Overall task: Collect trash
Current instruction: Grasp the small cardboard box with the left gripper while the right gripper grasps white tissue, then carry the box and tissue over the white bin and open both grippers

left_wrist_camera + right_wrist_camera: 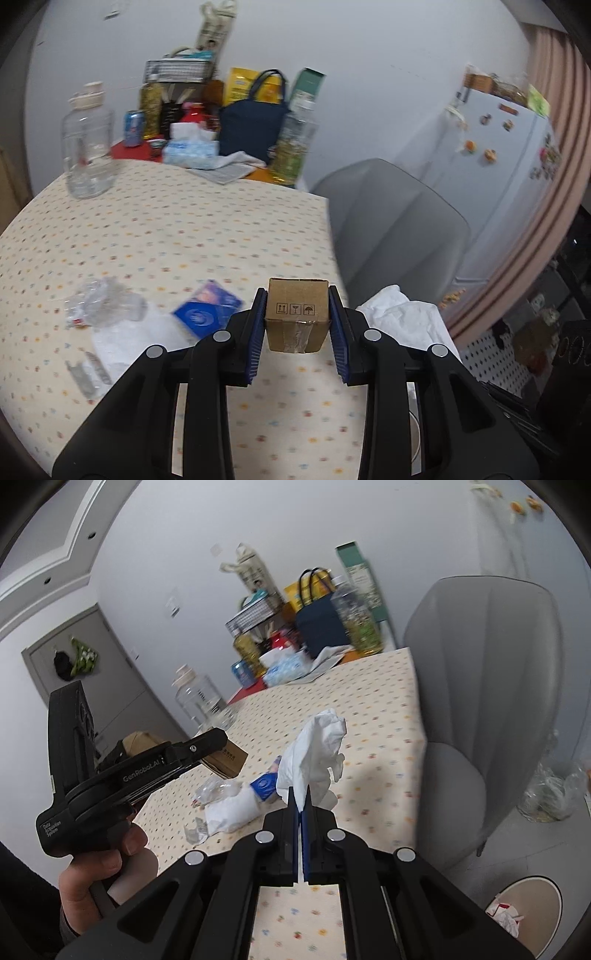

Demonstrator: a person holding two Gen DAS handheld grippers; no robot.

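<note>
Over table (166, 229) | left hand-held gripper (297, 321) pinches cardboard box (297, 314) | right hand-held gripper (302, 801) pinches tissue (317, 753) | bin (532, 897): red-white scrap (504, 915)

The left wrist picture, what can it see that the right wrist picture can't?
Only the left wrist view shows the fridge with magnets and the printed arrows on the cardboard box held in the left tongs.

Only the right wrist view shows the trash bin on the floor, the hand holding the left tool, and a grey door.

Both show the dotted table, the white tissue pinched in the right tongs, the grey chair and the crushed clear bottle.
</note>
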